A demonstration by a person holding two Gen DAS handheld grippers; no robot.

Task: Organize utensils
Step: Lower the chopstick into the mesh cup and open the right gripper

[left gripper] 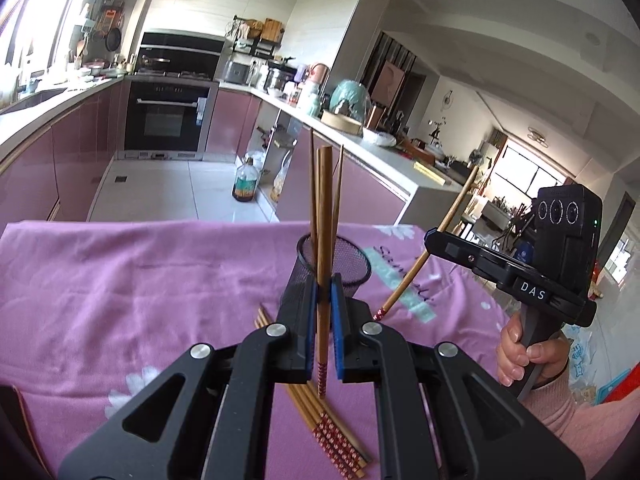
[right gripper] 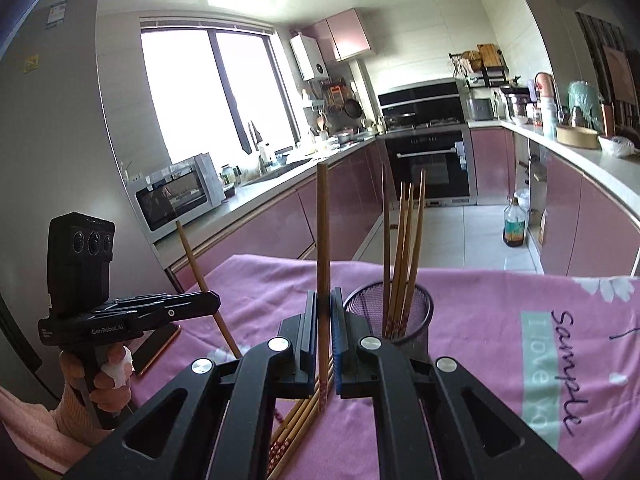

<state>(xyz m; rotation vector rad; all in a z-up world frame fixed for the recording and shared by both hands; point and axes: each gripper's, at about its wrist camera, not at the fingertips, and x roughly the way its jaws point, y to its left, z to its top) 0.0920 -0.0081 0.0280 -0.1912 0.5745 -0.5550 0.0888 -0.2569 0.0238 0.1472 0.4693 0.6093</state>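
Both tongs (left gripper: 324,292) (right gripper: 324,304) each clamped on an upright chopstick (left gripper: 323,240) (right gripper: 322,248) beside mesh cup (right gripper: 416,320) rim.

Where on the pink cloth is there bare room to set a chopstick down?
Free: the wide stretch of pink cloth left of the mesh holder, and the printed part right of it. Crowded: the loose chopsticks in front of the holder, beneath the left gripper and right gripper.

Both grippers, left (left gripper: 323,296) and right (right gripper: 323,304), are matte black with silver pivot screws and blue-lined fingers (left gripper: 338,312); pink sleeves, perhaps a white bandaged finger
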